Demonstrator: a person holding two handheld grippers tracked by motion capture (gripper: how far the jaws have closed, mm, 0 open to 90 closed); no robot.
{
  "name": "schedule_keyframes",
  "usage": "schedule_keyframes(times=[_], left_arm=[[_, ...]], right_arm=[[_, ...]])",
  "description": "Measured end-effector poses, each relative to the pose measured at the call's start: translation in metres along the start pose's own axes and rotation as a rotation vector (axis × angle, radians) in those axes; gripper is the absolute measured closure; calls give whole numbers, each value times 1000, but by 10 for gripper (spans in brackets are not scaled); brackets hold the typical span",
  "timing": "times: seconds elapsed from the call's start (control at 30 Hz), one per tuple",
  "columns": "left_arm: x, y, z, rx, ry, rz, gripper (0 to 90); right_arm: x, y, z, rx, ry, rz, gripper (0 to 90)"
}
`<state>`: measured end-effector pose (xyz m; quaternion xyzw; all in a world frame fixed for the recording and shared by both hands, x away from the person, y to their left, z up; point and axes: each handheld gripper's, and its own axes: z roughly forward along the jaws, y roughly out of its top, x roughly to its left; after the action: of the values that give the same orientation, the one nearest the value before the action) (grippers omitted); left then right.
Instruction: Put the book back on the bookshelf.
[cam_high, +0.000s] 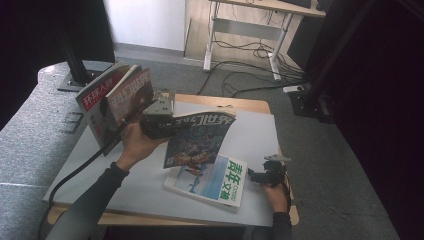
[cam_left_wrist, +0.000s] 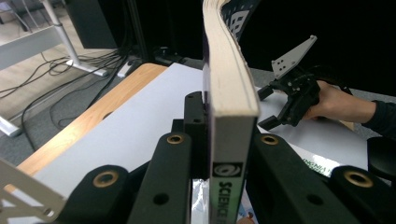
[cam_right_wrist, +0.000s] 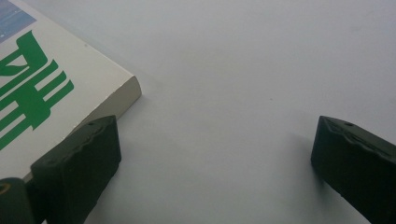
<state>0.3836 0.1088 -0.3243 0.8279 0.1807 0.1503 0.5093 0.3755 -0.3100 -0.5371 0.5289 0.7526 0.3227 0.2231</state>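
Gripping the thick dark-covered paperback magazine (cam_left_wrist: 232, 93) at its stiff spine, the left gripper (cam_left_wrist: 219, 140) is closed on it, pages sagging toward three o'clock, right gripper (cam_right_wrist: 210, 163) wide open, empty.

Wooden table (cam_high: 260, 106), grey sheet (cam_high: 255, 135), mag (cam_high: 212, 181) flat

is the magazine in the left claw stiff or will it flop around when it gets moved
Probably floppy: the held magazine bows along its length in the left gripper view, clamped near its spine by the left claw. It looks fairly thick, so likely heavy enough to sag. The glossy cover may slip if the grip loosens.
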Motion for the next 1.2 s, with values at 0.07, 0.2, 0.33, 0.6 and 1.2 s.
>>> schedule_keyframes(times=[0.07,0.2,0.33,0.6,1.2], left_arm=[[0,1,-3,2,6,4,824],[0,1,-8,3,24,13,825],[0,2,-12,5,36,14,824],[3,0,-21,-1,65,5,825],[13,-6,-46,-3,119,-24,824]], right_arm=[[0,0,0,0,-1,-1,12],[0,0,0,0,-1,-1,12],[0,0,0,0,-1,0,12],[0,0,0,-1,-1,0,12],[0,0,0,-1,-1,0,12]])
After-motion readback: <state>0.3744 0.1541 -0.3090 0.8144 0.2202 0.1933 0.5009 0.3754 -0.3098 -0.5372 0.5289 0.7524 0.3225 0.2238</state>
